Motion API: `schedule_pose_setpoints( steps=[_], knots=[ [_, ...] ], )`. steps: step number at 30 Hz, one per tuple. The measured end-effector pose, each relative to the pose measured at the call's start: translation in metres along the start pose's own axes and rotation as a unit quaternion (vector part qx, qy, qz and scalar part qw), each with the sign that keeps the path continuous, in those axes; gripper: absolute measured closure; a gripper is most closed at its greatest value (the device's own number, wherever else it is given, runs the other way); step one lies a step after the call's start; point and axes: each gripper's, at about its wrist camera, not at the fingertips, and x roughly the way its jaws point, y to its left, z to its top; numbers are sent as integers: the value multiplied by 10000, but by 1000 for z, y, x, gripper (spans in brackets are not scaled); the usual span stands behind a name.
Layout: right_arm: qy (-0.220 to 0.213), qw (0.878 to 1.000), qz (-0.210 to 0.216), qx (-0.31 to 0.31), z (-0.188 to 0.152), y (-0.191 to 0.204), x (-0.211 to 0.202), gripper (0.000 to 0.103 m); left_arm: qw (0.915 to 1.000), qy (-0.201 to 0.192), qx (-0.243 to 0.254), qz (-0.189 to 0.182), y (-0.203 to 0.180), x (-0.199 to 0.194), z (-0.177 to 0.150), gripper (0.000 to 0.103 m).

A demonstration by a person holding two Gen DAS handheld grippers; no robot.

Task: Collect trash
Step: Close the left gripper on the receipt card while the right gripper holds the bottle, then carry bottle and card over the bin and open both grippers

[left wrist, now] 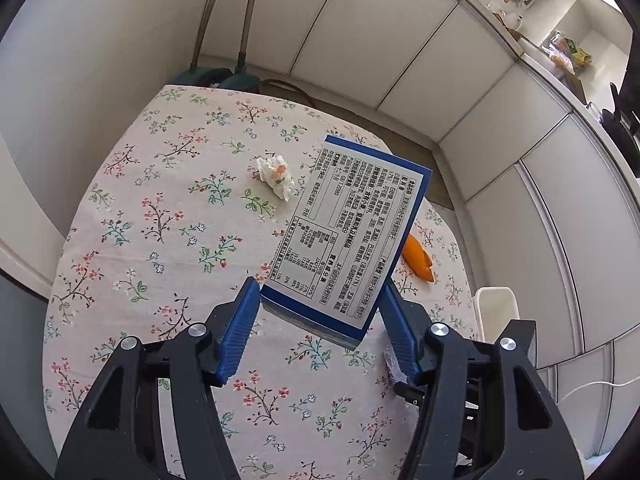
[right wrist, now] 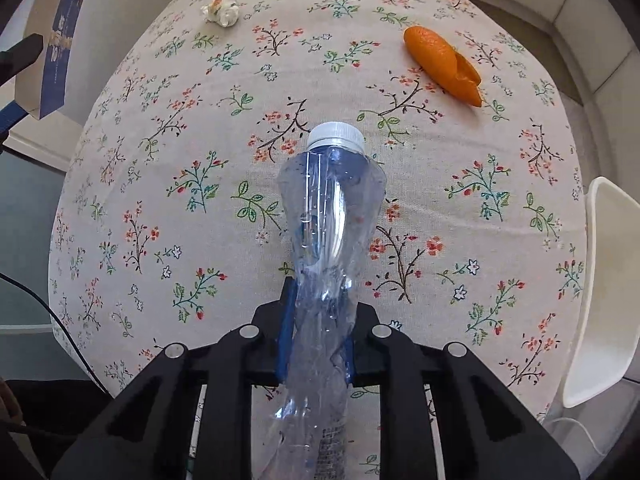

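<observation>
left wrist view: left gripper [left wrist: 316, 312] pinching a blue box [left wrist: 348, 236] by its near edge, mid-frame, held above the table [left wrist: 140, 240]; crumpled tissue [left wrist: 276, 176] upper centre, orange peel [left wrist: 418, 258] right of the box. keep that box level, grip looks shallow.

right wrist view: right gripper [right wrist: 316, 336] clamped on a crushed bottle [right wrist: 328, 220], centre frame, cap pointing away. squeeze steady; thin plastic may slip.

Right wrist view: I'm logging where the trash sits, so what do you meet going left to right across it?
Blue box held up at the left edge → crumpled tissue → crushed plastic bottle in the right claw → orange peel → white chair.
</observation>
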Motion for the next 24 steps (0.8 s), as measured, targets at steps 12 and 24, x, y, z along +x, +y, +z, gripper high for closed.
schedule_pose_setpoints(
  steps=[12, 24],
  knots=[
    [-1051, 9944, 128, -62, 5, -5, -71, 83, 9998, -154, 0, -138, -10, -3, 5, 45],
    [-1982, 9787, -239, 470, 5, -46, -122, 83, 9987, -269, 157, -403, -57, 4, 5, 45]
  ],
)
